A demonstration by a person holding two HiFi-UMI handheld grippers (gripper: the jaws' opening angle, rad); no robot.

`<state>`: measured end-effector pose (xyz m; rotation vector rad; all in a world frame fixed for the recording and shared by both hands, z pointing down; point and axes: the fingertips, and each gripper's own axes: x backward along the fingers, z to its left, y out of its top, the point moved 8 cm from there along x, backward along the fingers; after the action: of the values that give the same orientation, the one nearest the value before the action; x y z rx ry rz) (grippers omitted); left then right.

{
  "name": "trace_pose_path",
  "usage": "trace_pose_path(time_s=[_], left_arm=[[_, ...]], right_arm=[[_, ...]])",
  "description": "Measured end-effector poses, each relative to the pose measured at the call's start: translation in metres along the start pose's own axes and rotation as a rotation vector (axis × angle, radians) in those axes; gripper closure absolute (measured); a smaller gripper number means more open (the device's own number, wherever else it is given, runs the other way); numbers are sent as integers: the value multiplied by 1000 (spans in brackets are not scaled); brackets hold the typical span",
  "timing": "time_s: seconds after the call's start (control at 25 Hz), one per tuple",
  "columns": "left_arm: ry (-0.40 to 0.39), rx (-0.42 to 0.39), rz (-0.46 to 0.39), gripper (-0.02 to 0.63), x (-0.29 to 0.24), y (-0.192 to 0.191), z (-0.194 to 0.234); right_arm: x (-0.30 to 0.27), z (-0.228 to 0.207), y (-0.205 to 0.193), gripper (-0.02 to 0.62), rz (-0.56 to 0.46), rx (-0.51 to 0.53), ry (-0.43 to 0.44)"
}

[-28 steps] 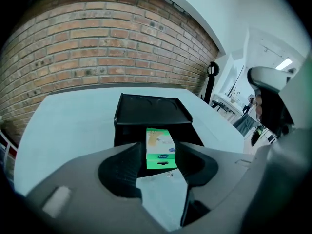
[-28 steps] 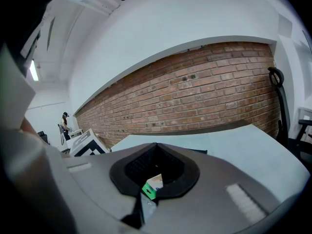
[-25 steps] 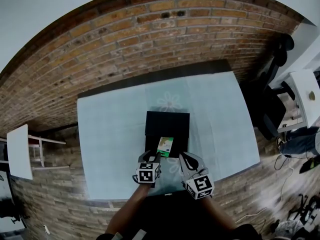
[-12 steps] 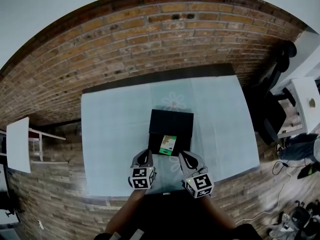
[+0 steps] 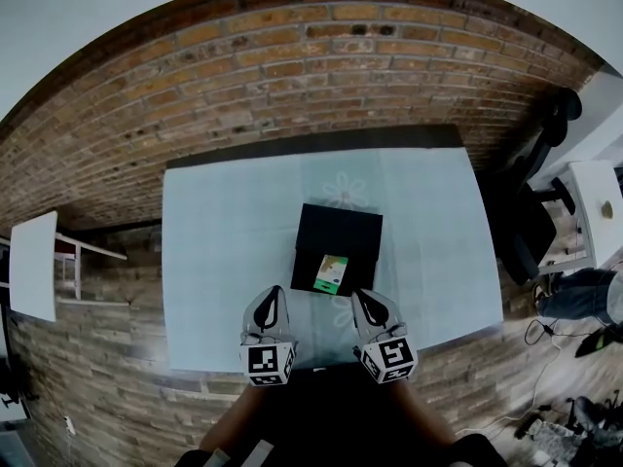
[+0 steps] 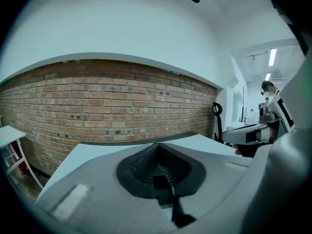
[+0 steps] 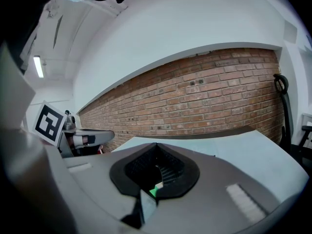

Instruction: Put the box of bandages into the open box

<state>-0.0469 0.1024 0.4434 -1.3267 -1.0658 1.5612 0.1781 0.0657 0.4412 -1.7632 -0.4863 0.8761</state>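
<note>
A black open box [image 5: 341, 224] stands in the middle of a pale blue table [image 5: 224, 261]. The green and white box of bandages [image 5: 331, 273] lies inside it, against the near wall. My left gripper [image 5: 274, 293] hovers over the table's near edge, short of the black box, shut and empty. My right gripper [image 5: 359, 296] hangs level with it to the right, also shut with nothing held. In the left gripper view the jaws [image 6: 157, 145] meet in a point over the table. Through a gap in the right gripper [image 7: 156, 145], a green sliver of the bandage box [image 7: 155, 190] shows.
A brick wall rises behind the table and a brick-patterned floor lies around it. A small white side table [image 5: 34, 280] stands to the left. A dark office chair [image 5: 531, 222] and a white desk [image 5: 594, 202] stand to the right.
My left gripper has drawn back from the black box toward the near table edge, risen, and its jaws have closed. The bandage box stays inside the black box. The right gripper has not moved.
</note>
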Motion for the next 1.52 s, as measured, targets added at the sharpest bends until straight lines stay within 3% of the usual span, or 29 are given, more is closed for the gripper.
trace_pose_path(time_s=[0.12,0.32,0.84,1.52], left_arm=[[17,4,-17,606,10,2,5],[-9,-1,-115,606,22,14,1],[0,-56,-80,606,20,12,-6],[-4,-27,-93,606,20,13,-4]], right_arm=[[2,4,1,594,-8,-11,4],[3,6,6,594,-29,-4,4],[4,13,12,595,-65,29,61],[3,15,11,595,-50,33,63]])
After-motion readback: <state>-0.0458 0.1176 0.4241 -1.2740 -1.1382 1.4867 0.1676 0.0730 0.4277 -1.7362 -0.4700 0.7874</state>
